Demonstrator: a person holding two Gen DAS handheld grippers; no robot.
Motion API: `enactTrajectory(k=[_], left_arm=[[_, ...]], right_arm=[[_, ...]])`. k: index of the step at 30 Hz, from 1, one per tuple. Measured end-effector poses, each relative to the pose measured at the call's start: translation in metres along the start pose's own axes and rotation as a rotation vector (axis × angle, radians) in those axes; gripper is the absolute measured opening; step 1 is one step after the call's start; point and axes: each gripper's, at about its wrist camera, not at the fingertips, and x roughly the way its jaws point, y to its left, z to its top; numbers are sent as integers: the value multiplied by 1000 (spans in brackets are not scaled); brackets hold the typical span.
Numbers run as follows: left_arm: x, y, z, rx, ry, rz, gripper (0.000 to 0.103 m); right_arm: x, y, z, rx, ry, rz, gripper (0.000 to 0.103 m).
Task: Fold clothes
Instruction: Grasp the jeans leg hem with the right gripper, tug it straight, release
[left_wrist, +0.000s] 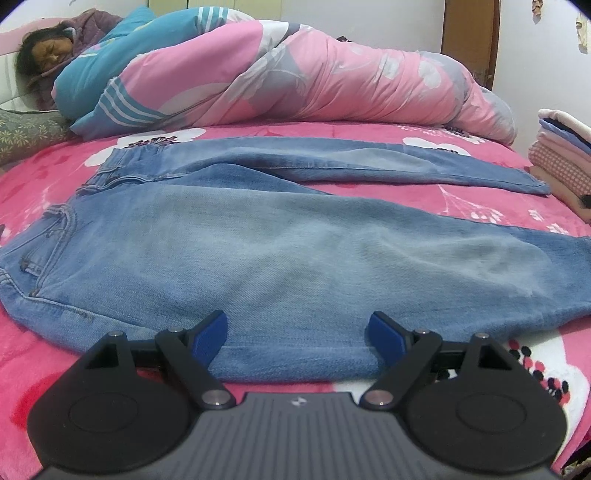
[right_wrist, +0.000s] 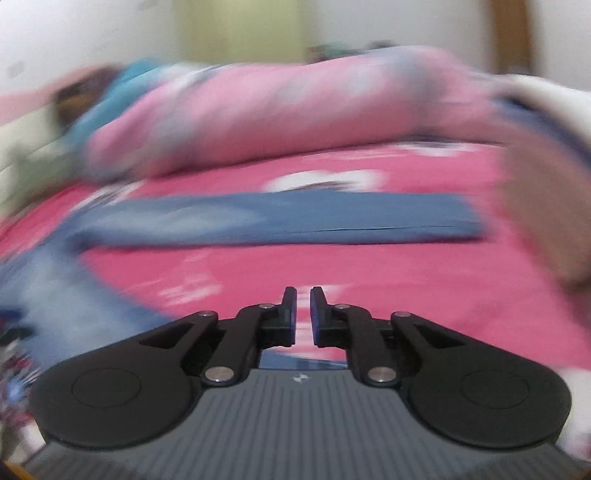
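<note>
Looking along the left gripper (left_wrist: 295, 332): jaws spread wide, nothing between the blue pads, poised right at the near edge of the jeans (left_wrist: 258, 251), on the side away from the rolled quilt (left_wrist: 332, 74). Jeans laid flat on the pink bedspread (left_wrist: 369, 131), just short of the quilt and roughly parallel to it, with the long axis running side to side across the view, not toward the gripper. Waistband (left_wrist: 110, 173) at the end under the quilt's blue part; legs splayed in a narrow V, opening toward the quilt's other end, where a stack of folded clothes (left_wrist: 561, 155) sits. Far leg (left_wrist: 369, 164) close beside the quilt, near leg broad and directly ahead of the pads. Over on the right gripper (right_wrist: 303, 314): fingers pressed nearly together with only a slit left, pinching nothing, held above bare bedspread on the near side of the quilt, with the far leg (right_wrist: 295, 218) lying crosswise ahead and well apart. Heavily blurred there, so no telling finer detail. Judging by this: left hand nearer to the cloth and already lined up on the near leg's outer seam, right hand nearer to the hem end but needing to open first. Likely next, then, a pinch on that near edge and a carry toward the quilt, across the long axis, to lay one leg over the other.
</note>
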Motion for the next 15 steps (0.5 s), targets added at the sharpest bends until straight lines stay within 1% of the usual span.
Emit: enactTrajectory(k=[2, 3, 4, 6, 7, 8, 9, 10, 14, 15], left_arm=[[0, 1, 0, 0, -1, -3, 85], [-1, 1, 0, 0, -1, -5, 85], [-1, 1, 0, 1, -1, -7, 85], [-1, 2, -1, 1, -2, -10, 85], [-2, 2, -1, 1, -2, -12, 85], [-2, 2, -1, 1, -2, -13, 85], [-2, 2, -1, 0, -2, -13, 85], [-2, 3, 0, -1, -2, -14, 85], [-4, 3, 0, -3, -2, -15, 85], [-4, 3, 0, -4, -2, -15, 85]], right_arm=[[25, 41, -4, -73, 24, 128, 10], [35, 60, -7, -112, 41, 171, 11], [46, 77, -13, -158, 64, 201, 14], [58, 93, -26, -228, 118, 204, 16], [60, 92, -34, -246, 143, 180, 16], [54, 84, -41, -237, 131, 166, 16], [44, 71, -44, -203, 116, 148, 16], [32, 53, -49, -155, 116, 95, 16], [-36, -35, -81, 32, 92, -178, 16], [-51, -54, -92, 77, 97, -274, 16]])
